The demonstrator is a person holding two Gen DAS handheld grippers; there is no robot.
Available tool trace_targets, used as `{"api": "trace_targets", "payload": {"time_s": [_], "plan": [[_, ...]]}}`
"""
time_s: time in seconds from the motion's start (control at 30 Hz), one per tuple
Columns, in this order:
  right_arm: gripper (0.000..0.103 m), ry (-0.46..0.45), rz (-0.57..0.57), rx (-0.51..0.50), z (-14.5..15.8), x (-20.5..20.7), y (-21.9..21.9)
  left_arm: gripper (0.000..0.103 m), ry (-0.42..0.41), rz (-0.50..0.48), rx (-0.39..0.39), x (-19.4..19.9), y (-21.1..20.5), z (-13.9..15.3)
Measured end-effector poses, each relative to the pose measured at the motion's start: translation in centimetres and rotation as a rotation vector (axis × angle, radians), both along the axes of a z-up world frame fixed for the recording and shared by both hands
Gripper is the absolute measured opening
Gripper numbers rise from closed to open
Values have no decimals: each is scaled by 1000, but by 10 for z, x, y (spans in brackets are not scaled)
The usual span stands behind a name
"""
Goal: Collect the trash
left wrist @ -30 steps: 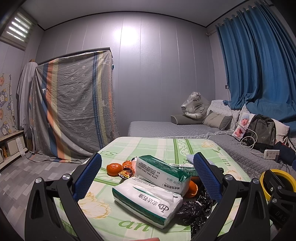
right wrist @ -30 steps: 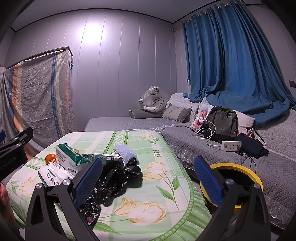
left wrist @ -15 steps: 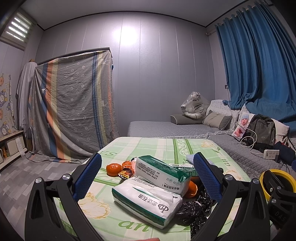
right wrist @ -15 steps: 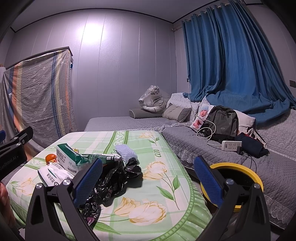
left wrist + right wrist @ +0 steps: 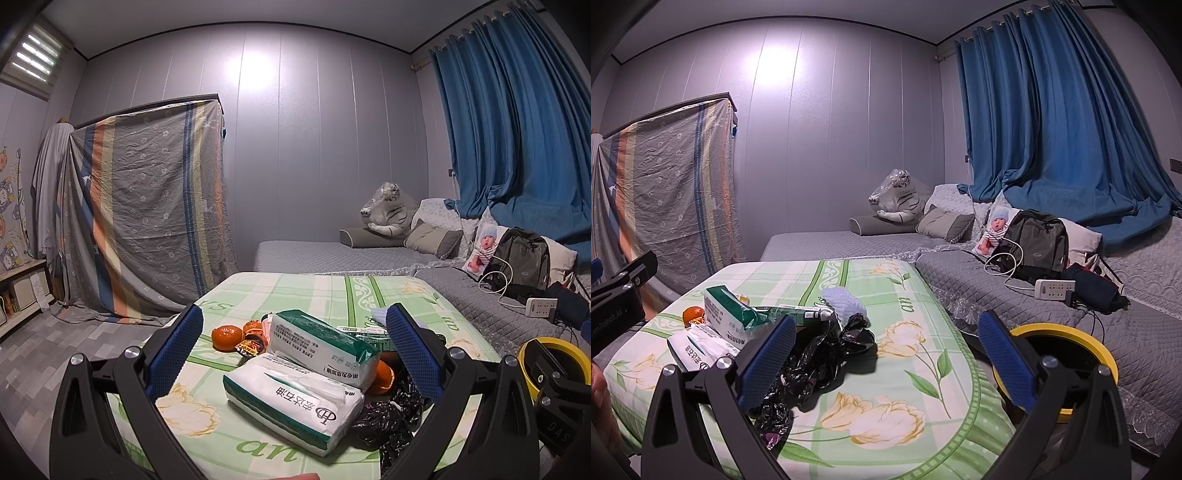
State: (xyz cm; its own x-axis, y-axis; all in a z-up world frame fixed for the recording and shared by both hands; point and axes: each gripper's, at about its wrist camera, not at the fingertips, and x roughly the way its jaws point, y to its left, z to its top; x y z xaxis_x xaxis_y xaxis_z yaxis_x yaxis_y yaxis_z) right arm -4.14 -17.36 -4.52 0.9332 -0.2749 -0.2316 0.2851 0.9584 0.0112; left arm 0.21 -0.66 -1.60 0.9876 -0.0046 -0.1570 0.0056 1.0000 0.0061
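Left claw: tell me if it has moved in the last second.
No. The left claw frames the tissue packs and the striped sheet just as before.

"an" on tablecloth (image 5: 266,448)

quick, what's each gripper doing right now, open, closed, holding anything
Left gripper: open, holding nothing.
Right gripper: open, holding nothing.

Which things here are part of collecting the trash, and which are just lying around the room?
Job:
black plastic bag
snack wrapper
yellow-rimmed bin
left claw and right claw, both open and empty

Lying about:
two tissue packs
oranges
backpack
doll
power strip
plush tiger
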Motion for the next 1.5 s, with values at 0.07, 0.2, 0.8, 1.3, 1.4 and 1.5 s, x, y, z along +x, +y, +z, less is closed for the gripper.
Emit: {"api": "trace_targets", "payload": {"time_s": [0.07, 0.2, 0.8, 1.3, 1.4, 1.5], "plan": [[96, 1, -1, -1, 0, 0, 0, 95, -1, 0, 2, 1, 0, 1], [96, -2, 31, 5, 0, 0, 1, 95, -9, -14, -14, 2, 1, -3], [96, 557, 700, 242, -61, 96, 40, 95, 62, 37, -80, 32, 86, -51], [40, 775, 642, 182, -105, 135, 67, 95, 100, -74, -64, 37, 92, -58], [11, 788, 655, 223, -106, 137, 59, 95, 96, -85, -53, 38, 89, -56], [4, 775, 662, 287, -103, 132, 43, 95, 120, -118, -16, 44, 82, -54]]}}
